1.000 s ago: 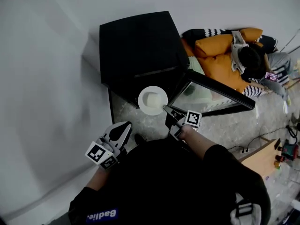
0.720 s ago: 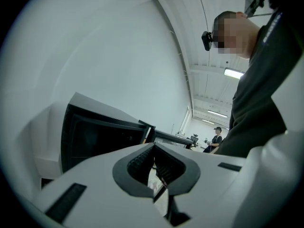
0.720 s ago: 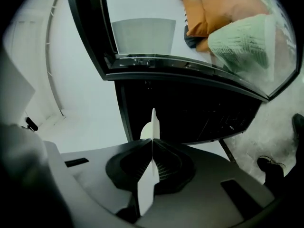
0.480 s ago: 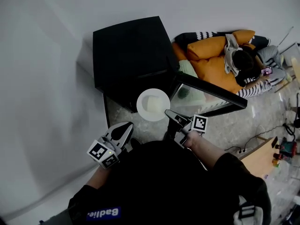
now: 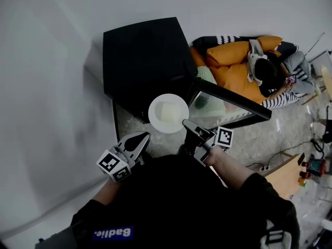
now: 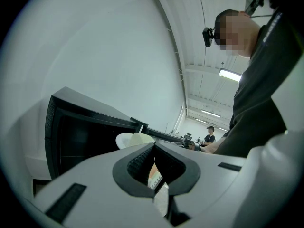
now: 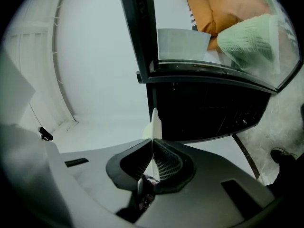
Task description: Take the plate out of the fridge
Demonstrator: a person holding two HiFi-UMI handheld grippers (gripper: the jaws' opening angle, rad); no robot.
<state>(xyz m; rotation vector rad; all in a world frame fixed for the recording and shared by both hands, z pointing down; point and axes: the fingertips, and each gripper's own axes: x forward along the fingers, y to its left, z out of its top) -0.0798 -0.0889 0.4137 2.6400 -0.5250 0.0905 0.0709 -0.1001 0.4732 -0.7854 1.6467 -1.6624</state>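
A white plate (image 5: 155,119) with a pale block on it hangs in front of the black fridge (image 5: 142,51), outside its dark opening. My right gripper (image 5: 187,124) is shut on the plate's near right rim. In the right gripper view the plate (image 7: 155,120) shows edge-on between the closed jaws of the right gripper (image 7: 153,144). My left gripper (image 5: 140,136) sits lower left of the plate, shut and holding nothing. In the left gripper view the plate (image 6: 130,139) shows just beyond the left gripper (image 6: 153,146), with the fridge (image 6: 80,127) behind.
The fridge's glass door (image 5: 228,105) stands swung open to the right. A person (image 5: 270,69) sits on orange cushions behind it. Cables and a wooden board (image 5: 285,178) lie on the floor at right. A white wall runs along the left.
My right gripper has risen with the plate, which now looks larger and nearer to the head camera. The left gripper has shifted a little toward the fridge.
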